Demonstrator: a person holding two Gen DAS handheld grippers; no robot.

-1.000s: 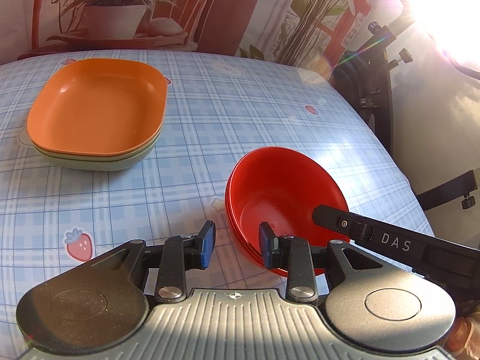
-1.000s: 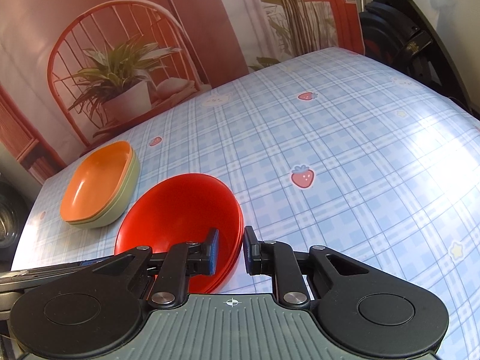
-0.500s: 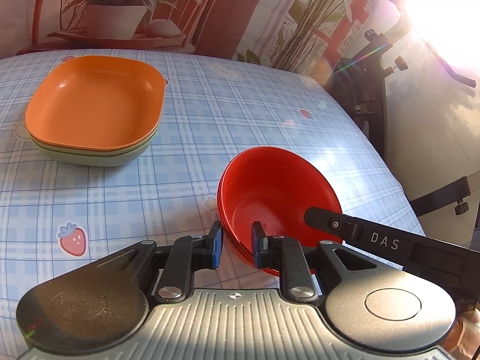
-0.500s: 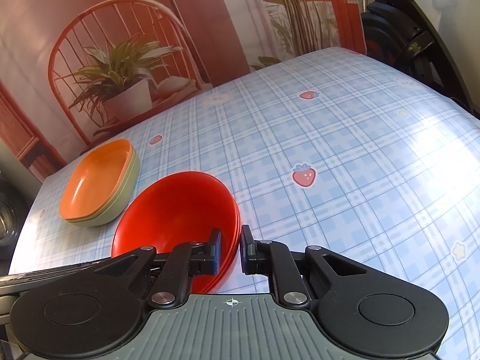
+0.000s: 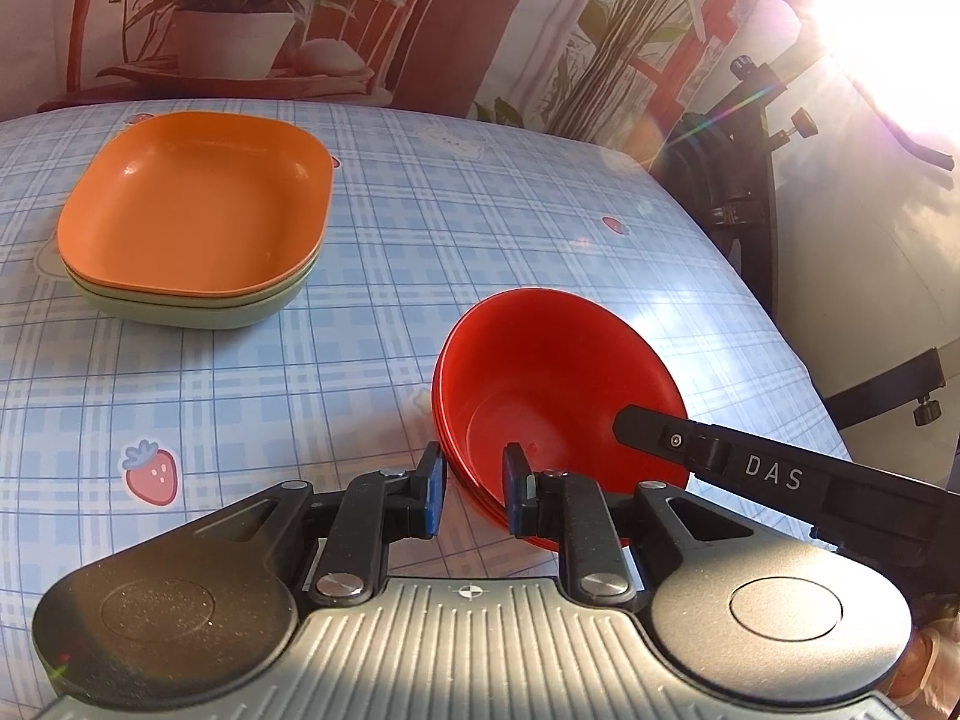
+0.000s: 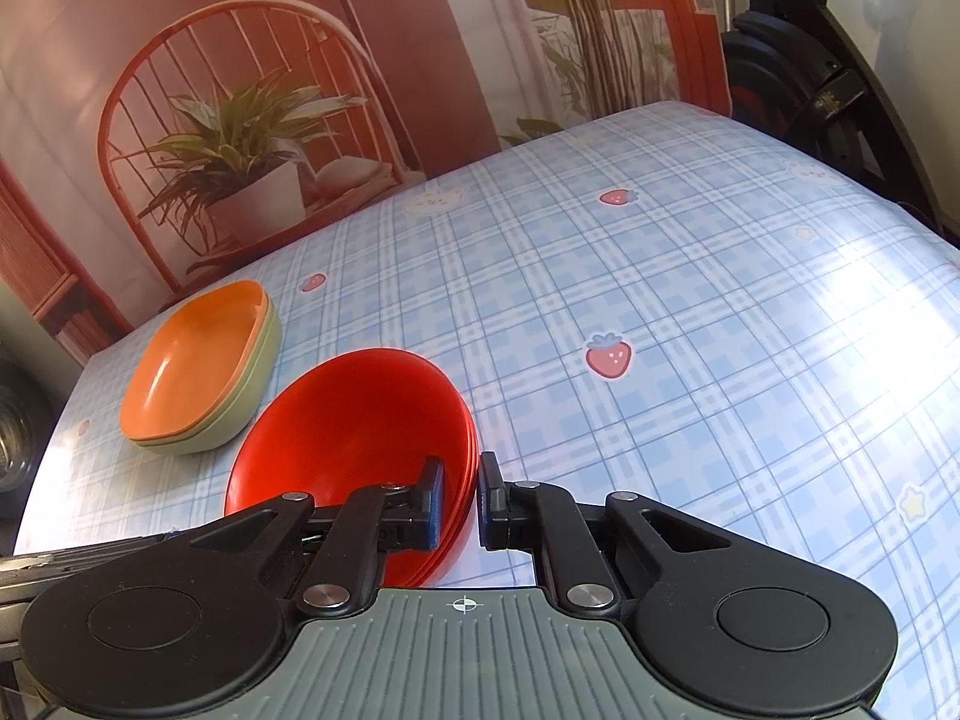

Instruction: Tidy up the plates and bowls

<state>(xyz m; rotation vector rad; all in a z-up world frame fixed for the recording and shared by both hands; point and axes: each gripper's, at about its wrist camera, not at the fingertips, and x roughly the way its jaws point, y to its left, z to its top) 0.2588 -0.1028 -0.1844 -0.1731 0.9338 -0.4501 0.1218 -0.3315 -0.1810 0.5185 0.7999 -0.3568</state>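
A stack of red bowls (image 5: 552,384) sits on the checked tablecloth, also seen in the right wrist view (image 6: 354,426). My left gripper (image 5: 469,495) has its jaws on either side of the stack's left rim. My right gripper (image 6: 459,495) has its jaws on either side of the stack's right rim; its finger (image 5: 666,435) reaches over the bowl in the left wrist view. An orange plate on a pale green plate (image 5: 192,222) sits at the back left, also in the right wrist view (image 6: 198,366).
The table (image 6: 660,312) carries a blue plaid cloth with strawberry prints. A potted plant (image 5: 234,30) on a red chair stands behind the table. A black exercise machine (image 5: 738,180) stands off the right edge. Strong glare fills the upper right.
The left gripper closed from open to straddling the bowls' left rim, then widened slightly. The right gripper has stayed on the right rim. The bowls shifted slightly.
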